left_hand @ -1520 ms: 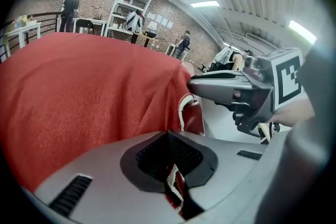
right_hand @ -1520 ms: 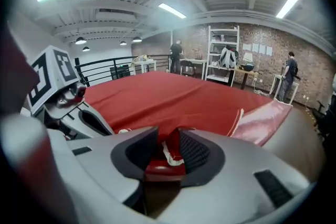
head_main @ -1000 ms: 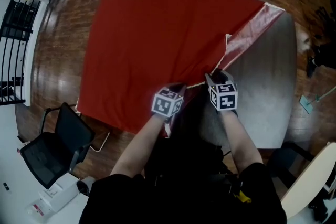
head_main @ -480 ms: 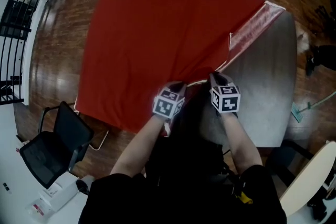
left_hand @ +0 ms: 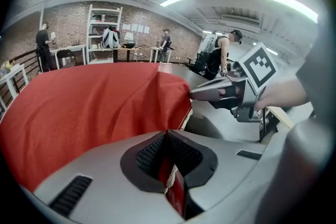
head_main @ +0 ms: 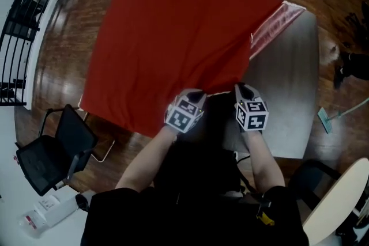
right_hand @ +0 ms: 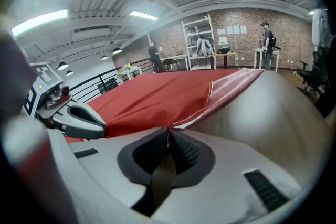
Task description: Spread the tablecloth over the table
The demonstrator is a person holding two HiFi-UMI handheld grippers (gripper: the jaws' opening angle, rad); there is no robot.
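Tablecloth [head_main: 173,49] covers the table's [head_main: 288,95] left part, bare top open at right; my left gripper [head_main: 194,93] pinches its near edge, right gripper [head_main: 242,89] just closed on the hem alongside.

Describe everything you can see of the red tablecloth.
The tablecloth is plain matte red fabric with a pale hem. It lies mostly flat over the left part of the grey table and overhangs its left side; the right part is bare. Its far right edge is folded back, showing a shinier underside. At the near edge the left gripper pinches it, and the right gripper, jaws just closing, grips its hem.
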